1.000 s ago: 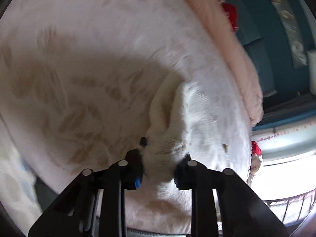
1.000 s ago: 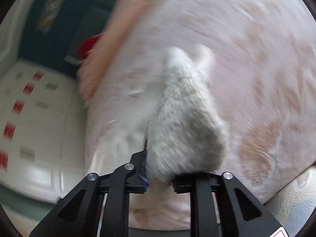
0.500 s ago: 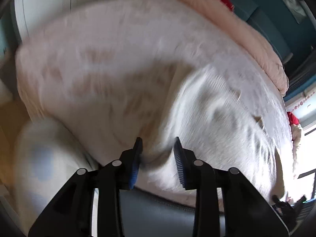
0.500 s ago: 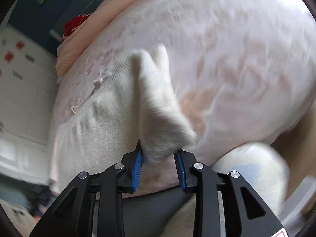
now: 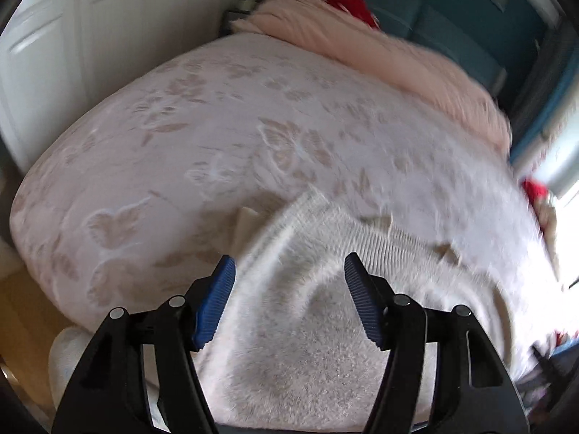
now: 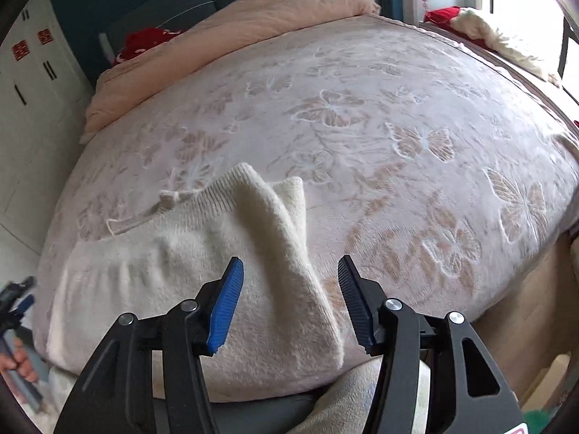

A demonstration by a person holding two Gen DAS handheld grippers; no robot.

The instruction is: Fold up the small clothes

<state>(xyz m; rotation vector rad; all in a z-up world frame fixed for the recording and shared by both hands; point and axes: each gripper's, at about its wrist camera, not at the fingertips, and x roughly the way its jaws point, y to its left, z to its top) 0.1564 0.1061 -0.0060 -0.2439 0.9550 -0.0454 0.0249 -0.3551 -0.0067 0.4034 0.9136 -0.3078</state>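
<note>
Both jaws just opened — left gripper (image 5: 289, 289) and right gripper (image 6: 289, 289) empty; we drop the cream sweater (image 6: 202, 253) at the bed (image 6: 398, 115) near edge to lie flat.

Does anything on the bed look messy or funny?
A bit. The white fuzzy sweater lies rumpled near the bed's front edge, with one sleeve flopped across it at a slant rather than folded flat. Nothing looks torn or spilled.

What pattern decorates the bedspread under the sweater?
Butterflies on the pale pink bedspread, clearest in the right wrist view.
</note>
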